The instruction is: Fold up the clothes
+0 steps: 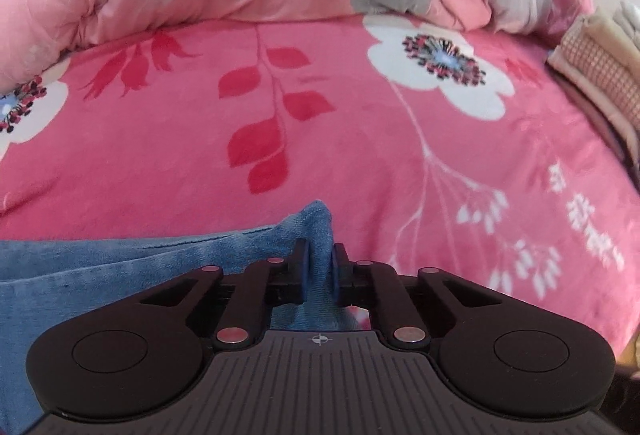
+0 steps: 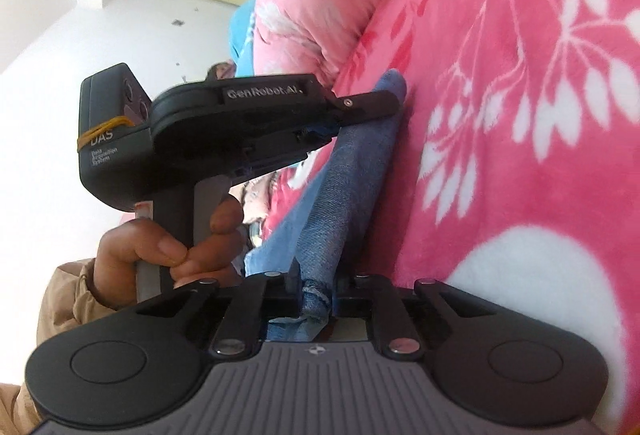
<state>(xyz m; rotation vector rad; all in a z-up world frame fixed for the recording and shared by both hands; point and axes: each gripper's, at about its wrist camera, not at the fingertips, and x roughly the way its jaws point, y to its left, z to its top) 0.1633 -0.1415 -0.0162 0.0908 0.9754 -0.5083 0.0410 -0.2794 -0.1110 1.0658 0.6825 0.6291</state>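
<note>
Left hand-held gripper (image 1: pixel 321 259) and right hand-held gripper (image 2: pixel 317 285) each pinch an edge of the blue denim garment (image 2: pixel 340 187), stretched over the pink floral blanket (image 1: pixel 360 139).

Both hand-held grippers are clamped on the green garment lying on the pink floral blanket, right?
Not green: the garment is blue denim, as both wrist views show. The left hand-held gripper and right hand-held gripper are indeed clamped on it, on the pink floral blanket.

"GenRobot.AI" on left gripper (image 2: pixel 394 101), "DAS Data Acquisition System" on its housing (image 2: pixel 108 139)
</note>
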